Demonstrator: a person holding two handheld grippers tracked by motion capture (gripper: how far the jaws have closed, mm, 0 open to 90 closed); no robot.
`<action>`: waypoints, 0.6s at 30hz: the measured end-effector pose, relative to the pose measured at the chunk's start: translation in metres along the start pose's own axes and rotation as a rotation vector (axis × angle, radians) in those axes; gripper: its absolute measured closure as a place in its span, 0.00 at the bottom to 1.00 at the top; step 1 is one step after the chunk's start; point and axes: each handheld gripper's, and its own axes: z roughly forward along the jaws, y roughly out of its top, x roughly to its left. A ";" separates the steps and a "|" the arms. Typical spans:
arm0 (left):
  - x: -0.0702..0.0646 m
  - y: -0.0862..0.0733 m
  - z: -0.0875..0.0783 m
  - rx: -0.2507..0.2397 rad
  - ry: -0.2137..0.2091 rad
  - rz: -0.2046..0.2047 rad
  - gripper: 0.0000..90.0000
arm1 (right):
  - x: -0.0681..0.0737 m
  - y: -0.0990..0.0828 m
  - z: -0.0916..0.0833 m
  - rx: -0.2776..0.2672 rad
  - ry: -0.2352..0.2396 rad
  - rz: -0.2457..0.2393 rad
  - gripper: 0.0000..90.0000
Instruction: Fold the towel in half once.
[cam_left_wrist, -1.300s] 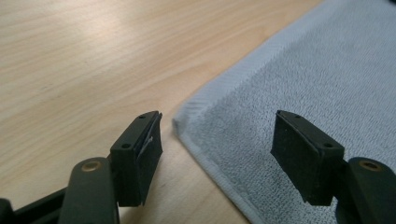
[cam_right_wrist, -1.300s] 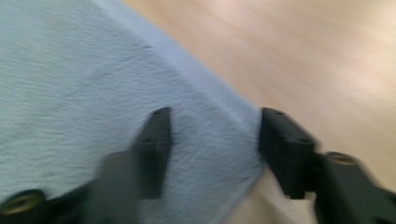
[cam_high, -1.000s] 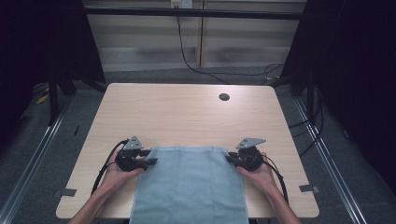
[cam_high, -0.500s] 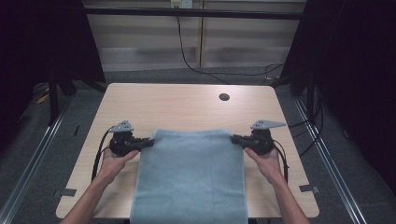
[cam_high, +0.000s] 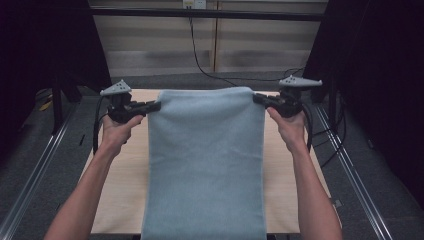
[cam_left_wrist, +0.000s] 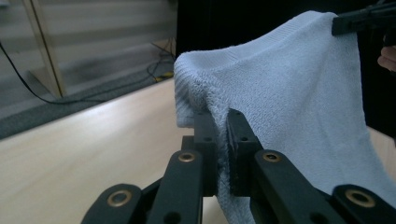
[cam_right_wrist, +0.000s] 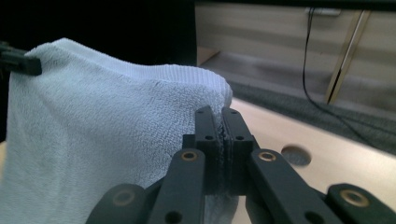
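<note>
Left claw (cam_high: 156, 105): clenched on the towel (cam_high: 205, 165) corner.
Right claw (cam_high: 257, 98): clenched on the opposite corner.
Advice: keep your claws level, edge between them taut.

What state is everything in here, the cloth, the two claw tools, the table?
Towel: lifted, hanging flat from its two top corners, lower end over the table's near edge.
Left gripper: jaws shut on the towel's left corner.
Right gripper: jaws shut on the right corner.
Table: bare wood, partly behind the towel.
</note>
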 end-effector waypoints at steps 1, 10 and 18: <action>0.001 0.007 0.000 -0.006 0.004 -0.001 0.95 | -0.001 0.010 -0.001 -0.010 -0.007 -0.008 0.97; -0.020 0.015 -0.009 -0.007 -0.025 0.066 0.94 | 0.006 0.032 -0.018 -0.069 0.030 -0.029 0.97; -0.054 -0.049 -0.041 0.090 -0.104 0.105 0.94 | 0.039 -0.046 -0.067 -0.013 0.135 -0.050 0.97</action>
